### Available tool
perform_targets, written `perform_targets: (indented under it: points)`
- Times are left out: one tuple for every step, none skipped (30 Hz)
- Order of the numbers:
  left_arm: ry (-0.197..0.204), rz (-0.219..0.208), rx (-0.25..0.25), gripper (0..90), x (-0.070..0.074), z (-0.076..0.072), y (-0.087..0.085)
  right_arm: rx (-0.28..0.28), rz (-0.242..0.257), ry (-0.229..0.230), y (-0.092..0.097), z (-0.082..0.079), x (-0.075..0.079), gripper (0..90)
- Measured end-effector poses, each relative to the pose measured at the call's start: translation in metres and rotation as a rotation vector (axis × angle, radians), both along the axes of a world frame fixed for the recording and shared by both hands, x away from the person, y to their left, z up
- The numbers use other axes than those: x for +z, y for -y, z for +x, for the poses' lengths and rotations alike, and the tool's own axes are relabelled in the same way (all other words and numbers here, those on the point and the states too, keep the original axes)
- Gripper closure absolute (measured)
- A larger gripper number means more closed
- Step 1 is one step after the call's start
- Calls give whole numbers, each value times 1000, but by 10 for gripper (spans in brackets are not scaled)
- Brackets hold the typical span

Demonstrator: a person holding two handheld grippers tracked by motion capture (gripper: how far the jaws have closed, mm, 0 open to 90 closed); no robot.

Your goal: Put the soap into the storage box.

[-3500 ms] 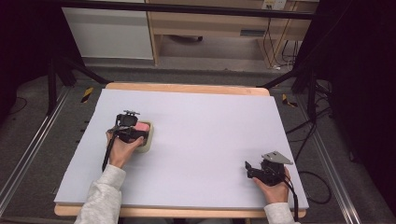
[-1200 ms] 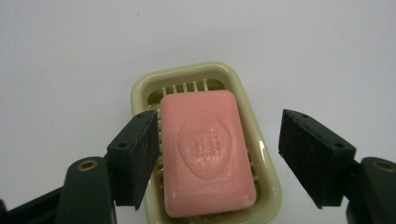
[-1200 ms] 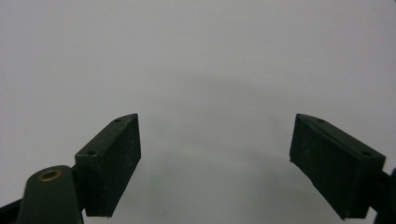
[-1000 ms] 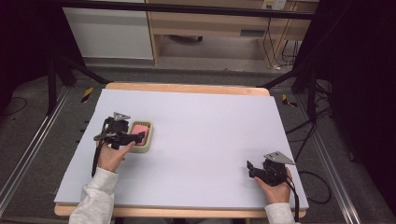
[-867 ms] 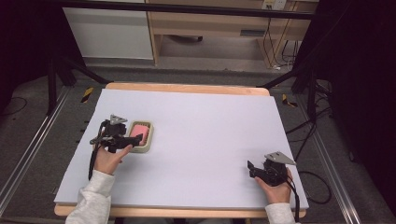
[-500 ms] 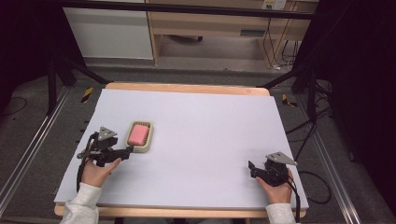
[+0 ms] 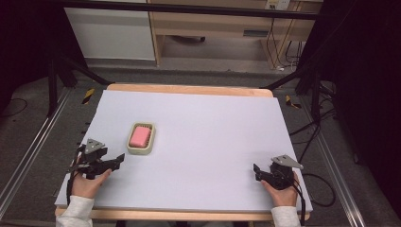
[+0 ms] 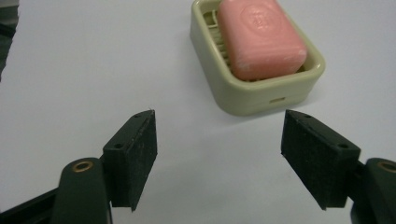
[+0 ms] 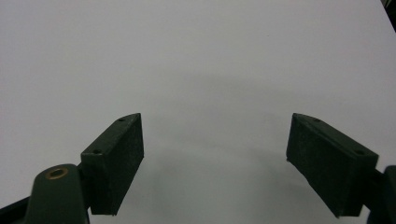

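A pink bar of soap (image 7: 140, 136) (image 8: 259, 37) lies in a cream soap dish (image 7: 141, 147) (image 8: 261, 95) on the left half of the white table. My left gripper (image 7: 118, 160) (image 8: 219, 154) rests near the front left corner, a short way in front of and left of the dish, open with nothing between its pads. At the front right, my right gripper (image 7: 256, 171) (image 9: 215, 163) is held low over bare table, open and holding nothing.
The white table top (image 7: 213, 127) has a wooden rim along its far edge. Metal rails and cables run along the floor on both sides. A wooden cabinet (image 7: 222, 23) stands beyond the table.
My left gripper has let go of the soap dish and drawn back toward the front left corner. The dish stays put. The right gripper has hardly moved.
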State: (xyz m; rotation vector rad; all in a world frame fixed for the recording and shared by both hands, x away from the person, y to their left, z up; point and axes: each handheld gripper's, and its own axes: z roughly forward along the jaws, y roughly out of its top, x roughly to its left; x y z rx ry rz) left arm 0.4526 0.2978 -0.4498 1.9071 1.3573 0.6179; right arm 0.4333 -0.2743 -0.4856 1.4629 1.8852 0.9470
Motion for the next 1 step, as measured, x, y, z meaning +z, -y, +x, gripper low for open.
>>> perform_targets:
  points:
    - [6,-3,10,266,-2,-1,-1,-1,-1,-2,0,0,0,192]
